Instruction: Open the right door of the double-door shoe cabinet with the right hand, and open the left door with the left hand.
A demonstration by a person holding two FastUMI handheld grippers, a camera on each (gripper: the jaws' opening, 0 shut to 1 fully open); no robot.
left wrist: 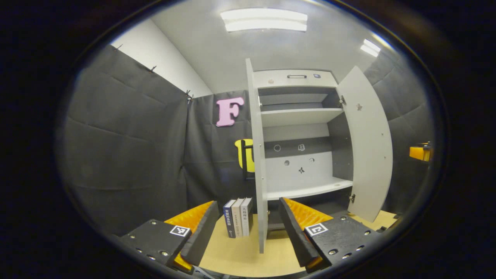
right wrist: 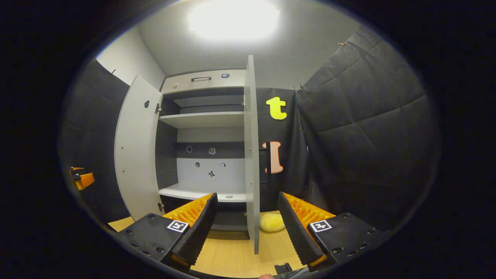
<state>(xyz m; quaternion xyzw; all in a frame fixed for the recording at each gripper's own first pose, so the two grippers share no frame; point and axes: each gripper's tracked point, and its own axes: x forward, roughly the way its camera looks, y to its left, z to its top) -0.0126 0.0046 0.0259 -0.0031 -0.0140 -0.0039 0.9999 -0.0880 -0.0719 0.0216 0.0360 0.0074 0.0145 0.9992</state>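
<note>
Left gripper view: left gripper [left wrist: 245, 228] spread wide, holding nothing, left door [left wrist: 257, 155] edge-on between its fingers, vertical, swung out, apart from them. Right gripper view: right gripper [right wrist: 246, 228] likewise released, right door [right wrist: 251, 155] edge-on straight ahead. Behind, shoe cabinet [left wrist: 298, 116] shelves exposed. Both doors look already open.

A recording booth: black padded cloth walls [left wrist: 128, 147] around a cabinet [left wrist: 298, 131].

At the bottom of each view I see my left tongs [left wrist: 246, 228] and right tongs [right wrist: 246, 226] spread wide, gripping nothing.
</note>
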